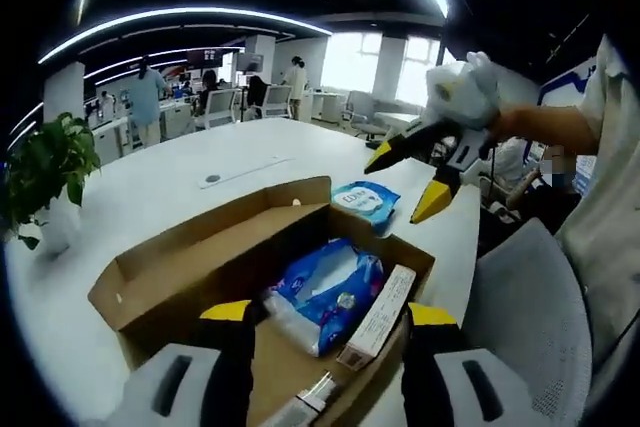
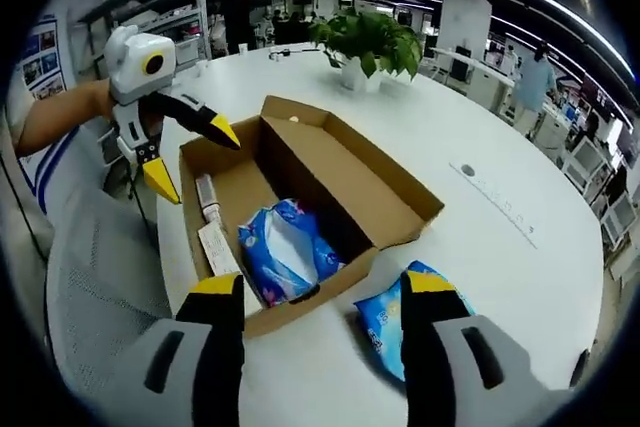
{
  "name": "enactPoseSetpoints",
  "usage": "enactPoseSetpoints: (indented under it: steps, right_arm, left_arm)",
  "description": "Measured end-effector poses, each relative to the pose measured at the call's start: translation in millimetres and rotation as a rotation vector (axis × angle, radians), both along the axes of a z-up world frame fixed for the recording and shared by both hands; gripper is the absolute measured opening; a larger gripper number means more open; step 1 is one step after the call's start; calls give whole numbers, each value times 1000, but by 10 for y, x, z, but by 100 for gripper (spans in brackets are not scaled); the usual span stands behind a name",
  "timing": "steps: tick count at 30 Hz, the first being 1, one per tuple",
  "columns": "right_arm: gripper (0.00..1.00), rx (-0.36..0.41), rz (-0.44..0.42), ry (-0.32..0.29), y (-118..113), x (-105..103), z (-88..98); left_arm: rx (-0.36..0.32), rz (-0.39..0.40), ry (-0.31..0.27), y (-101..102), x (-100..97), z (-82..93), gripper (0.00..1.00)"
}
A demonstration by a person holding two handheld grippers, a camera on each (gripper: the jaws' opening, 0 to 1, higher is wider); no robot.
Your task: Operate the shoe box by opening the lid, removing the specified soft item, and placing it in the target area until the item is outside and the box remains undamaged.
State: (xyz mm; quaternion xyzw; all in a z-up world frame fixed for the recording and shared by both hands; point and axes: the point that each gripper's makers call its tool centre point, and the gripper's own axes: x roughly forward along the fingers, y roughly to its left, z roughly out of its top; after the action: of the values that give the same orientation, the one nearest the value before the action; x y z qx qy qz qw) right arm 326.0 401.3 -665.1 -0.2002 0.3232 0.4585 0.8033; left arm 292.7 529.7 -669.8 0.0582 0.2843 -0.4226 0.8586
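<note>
Both the left gripper (image 1: 325, 322) and right gripper (image 2: 322, 292) stood spread, holding nothing. The cardboard shoe box (image 2: 385, 192) lay open; one blue soft pack (image 2: 385, 322) sat outside. Best lift the blue pack inside (image 2: 285, 252) by its middle, clear of the walls.

An open brown cardboard shoe box (image 2: 300, 197) sits on the round white worktop (image 2: 500, 247). Inside it lie a blue plastic tissue pack (image 2: 285, 252) and a long white carton (image 2: 217, 247). A second blue wipes packet (image 2: 385, 322) lies just outside. A green potted plant (image 2: 365, 47) stands beyond.
</note>
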Motion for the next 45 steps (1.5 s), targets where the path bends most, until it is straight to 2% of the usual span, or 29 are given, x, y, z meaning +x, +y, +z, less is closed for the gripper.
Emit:
enactPoseSetpoints:
  steps: [13, 20, 26, 31, 35, 39, 45]
  right_arm:
    - [43, -46, 56, -23, 191, 115, -162]
    - [31, -81, 71, -39, 267, 181, -279]
    - [27, -111, 98, -47, 336, 197, -364]
    - [21, -128, 116, -48, 383, 209, -435]
    - [18, -135, 120, -41, 425, 219, -488]
    - [14, -137, 113, -40, 473, 249, -539]
    - [10, -134, 108, -26, 577, 277, -633]
  left_arm:
    - [34, -162, -36, -200, 148, -167, 33]
    - [56, -228, -15, -282, 173, -298, 31]
    - [75, -302, -37, -394, 199, -356, 26]
    - [78, -347, -35, -507, 204, -389, 25]
    - [85, -395, -33, -612, 166, -408, 20]
    - [130, -459, -28, -717, 103, -492, 18]
    - [153, -483, -15, -827, 114, -570, 14]
